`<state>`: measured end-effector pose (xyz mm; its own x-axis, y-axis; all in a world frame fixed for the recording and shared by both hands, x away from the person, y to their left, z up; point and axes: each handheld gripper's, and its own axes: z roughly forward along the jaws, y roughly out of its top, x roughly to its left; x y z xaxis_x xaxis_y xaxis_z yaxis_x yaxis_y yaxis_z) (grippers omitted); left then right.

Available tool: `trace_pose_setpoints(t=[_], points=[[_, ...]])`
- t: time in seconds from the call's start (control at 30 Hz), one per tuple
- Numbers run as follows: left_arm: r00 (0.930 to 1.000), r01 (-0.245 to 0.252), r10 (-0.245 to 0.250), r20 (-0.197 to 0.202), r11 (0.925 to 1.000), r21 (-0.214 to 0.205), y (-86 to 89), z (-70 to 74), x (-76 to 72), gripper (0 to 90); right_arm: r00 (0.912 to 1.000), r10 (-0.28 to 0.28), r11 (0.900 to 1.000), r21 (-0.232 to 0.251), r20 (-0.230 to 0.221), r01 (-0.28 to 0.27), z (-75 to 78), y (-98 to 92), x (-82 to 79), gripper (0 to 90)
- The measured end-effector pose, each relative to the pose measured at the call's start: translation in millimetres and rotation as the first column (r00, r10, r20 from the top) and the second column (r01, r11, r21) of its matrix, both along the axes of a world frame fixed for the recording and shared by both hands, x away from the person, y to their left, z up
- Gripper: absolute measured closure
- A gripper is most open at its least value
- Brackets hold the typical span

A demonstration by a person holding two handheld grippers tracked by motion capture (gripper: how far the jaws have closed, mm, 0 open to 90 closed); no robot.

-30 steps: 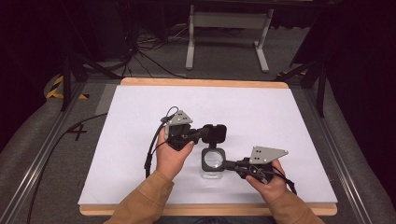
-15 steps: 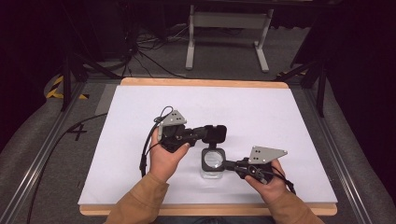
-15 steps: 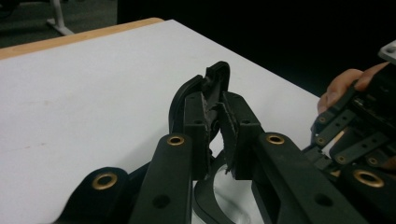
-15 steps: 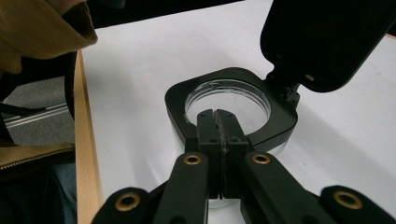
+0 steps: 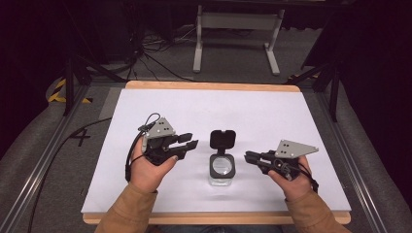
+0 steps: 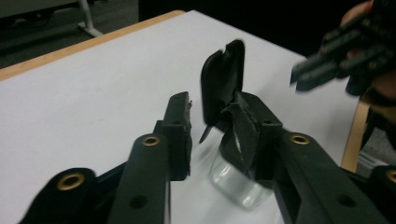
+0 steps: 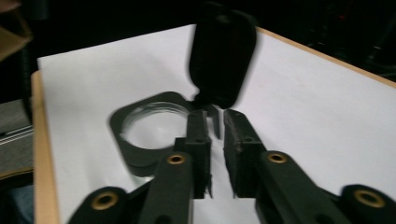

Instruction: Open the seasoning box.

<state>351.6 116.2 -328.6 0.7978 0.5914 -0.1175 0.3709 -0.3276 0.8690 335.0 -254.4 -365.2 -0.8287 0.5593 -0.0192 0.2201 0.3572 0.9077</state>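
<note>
Two grippers flank a clear jar (image 5: 222,170) with its black flip lid (image 5: 222,139) standing open, low centre of the high view

The jar sits on the white table (image 5: 272,116), its lid hinged up toward the far edge, and neither gripper touches it. At lower left of the high view, the left gripper (image 5: 190,141) points right toward the jar, jaws spread to a moderate gap with nothing between them; in the left gripper view the jar and raised lid show just past its jaws. At lower right, the right gripper (image 5: 247,157) aims left at the jar, just beside it; the right gripper view shows its jaws nearly together, a narrow slit between them, empty
</note>
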Motion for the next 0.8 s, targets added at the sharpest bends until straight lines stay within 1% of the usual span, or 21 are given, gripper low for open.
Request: trace_pose_setpoints(t=[0.03, 0.07, 0.17, 0.23, 0.3, 0.33, 0.37, 0.43, 0.47, 0.5, 0.57, 0.6, 0.7, 0.73, 0.77, 0.8], points=[[1.0000, -0.004, 0.004, 0.009, 0.9997, 0.026, 3.6, -2.6, 1.0, 62.1, 0.9998, -0.022, 0.9998, -0.001, 0.000, 0.022, 0.7, -5.3, 2.5, 74.4], [0.9998, -0.016, 0.016, 0.015, 0.9993, 0.032, 7.1, -6.2, 2.0, 61.6, 0.9988, -0.049, 0.9987, -0.010, 0.004, 0.049, 1.3, -11.1, 4.7, 73.0], [0.9990, -0.041, 0.042, -0.014, 0.9962, 0.077, 18.5, -17.8, 6.7, 58.8, 0.9913, -0.132, 0.9906, -0.037, 0.003, 0.132, 0.7, -28.3, 11.4, 66.5], [0.9976, -0.053, 0.057, -0.039, 0.9946, 0.089, 25.9, -28.1, 11.2, 57.4, 0.9830, -0.183, 0.9822, -0.044, -0.008, 0.183, -1.1, -40.0, 15.6, 62.9], [0.9948, -0.069, 0.076, -0.068, 0.9932, 0.094, 31.9, -38.3, 15.6, 56.5, 0.9731, -0.228, 0.9712, -0.078, -0.033, 0.225, -4.8, -50.8, 21.1, 59.0], [0.9937, -0.072, 0.080, -0.079, 0.9920, 0.104, 34.9, -42.3, 17.9, 56.3, 0.9680, -0.247, 0.9658, -0.093, -0.044, 0.242, -7.5, -55.7, 23.8, 57.5], [0.9929, -0.073, 0.083, -0.085, 0.9909, 0.113, 37.4, -45.8, 20.1, 56.1, 0.9632, -0.262, 0.9613, -0.104, -0.060, 0.255, -10.5, -60.3, 26.3, 56.0], [0.9891, -0.072, 0.088, -0.118, 0.9891, 0.129, 40.1, -52.1, 24.2, 54.4, 0.9521, -0.291, 0.9513, -0.135, -0.095, 0.277, -17.8, -68.6, 31.8, 55.0], [0.9876, -0.066, 0.085, -0.132, 0.9874, 0.144, 41.1, -55.2, 26.4, 53.1, 0.9473, -0.305, 0.9458, -0.148, -0.099, 0.289, -21.6, -72.7, 34.3, 54.2], [0.9856, -0.063, 0.086, -0.145, 0.9850, 0.160, 41.6, -58.3, 27.8, 52.6, 0.9406, -0.319, 0.9416, -0.151, -0.115, 0.301, -25.1, -76.2, 36.3, 53.1], [0.9807, -0.046, 0.081, -0.178, 0.9799, 0.194, 41.8, -66.5, 31.6, 50.7, 0.9317, -0.337, 0.9354, -0.162, -0.137, 0.314, -31.9, -82.3, 40.4, 51.5], [0.9784, -0.037, 0.079, -0.191, 0.9754, 0.217, 42.0, -71.1, 34.1, 49.6, 0.9283, -0.343, 0.9329, -0.169, -0.145, 0.318, -34.8, -84.7, 42.1, 50.1], [0.9734, -0.019, 0.073, -0.217, 0.9699, 0.243, 41.9, -83.5, 39.6, 48.2, 0.9188, -0.356, 0.9267, -0.191, -0.170, 0.324, -43.9, -89.7, 47.1, 47.7], [0.9736, -0.011, 0.066, -0.218, 0.9699, 0.243, 41.9, -86.7, 41.0, 47.6, 0.9168, -0.358, 0.9245, -0.206, -0.178, 0.321, -47.4, -91.0, 49.3, 45.9], [0.9708, -0.003, 0.062, -0.232, 0.9694, 0.245, 42.1, -88.9, 41.8, 47.2, 0.9159, -0.357, 0.9225, -0.224, -0.184, 0.314, -51.1, -92.3, 51.3, 45.4], [0.9705, 0.001, 0.060, -0.233, 0.9680, 0.251, 42.6, -90.3, 42.4, 47.1, 0.9129, -0.360, 0.9194, -0.239, -0.192, 0.312, -54.5, -93.5, 52.5, 45.4]])
